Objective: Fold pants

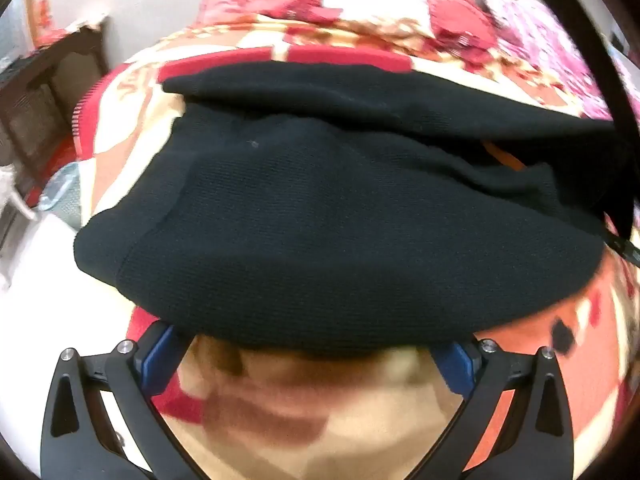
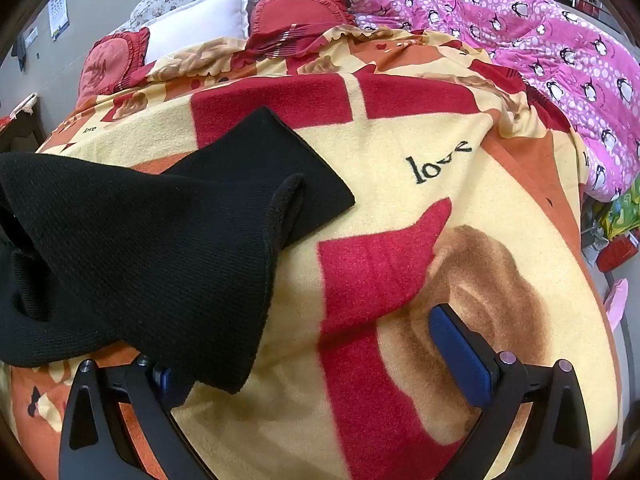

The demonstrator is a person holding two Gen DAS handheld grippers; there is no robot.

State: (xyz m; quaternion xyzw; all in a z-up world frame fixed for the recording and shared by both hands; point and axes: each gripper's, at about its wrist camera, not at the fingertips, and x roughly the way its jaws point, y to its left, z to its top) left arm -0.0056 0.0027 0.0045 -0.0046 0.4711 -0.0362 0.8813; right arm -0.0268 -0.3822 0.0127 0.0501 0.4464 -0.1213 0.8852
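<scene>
The bed [image 2: 500,216] is spread with a yellow, red and orange blanket [image 2: 380,168] printed with the word "love". At its head lie a white pillow [image 2: 204,20], red frilled cushions [image 2: 300,8] and a pink penguin quilt [image 2: 540,48] bunched along the right edge. In the left wrist view a dark wooden cabinet [image 1: 44,92] stands off the bed's left side.

The black pants [image 1: 320,232] lie on the blanket, folded over on themselves in layers. In the left wrist view their near edge drapes across the tips of the left gripper [image 1: 316,356], whose blue pads stand wide apart with only blanket between them; it grasps nothing. In the right wrist view the leg ends [image 2: 168,248] reach in from the left, one hem overlapping the left finger of the right gripper [image 2: 328,356]. Its jaws are spread wide too, released, with bare blanket between.
</scene>
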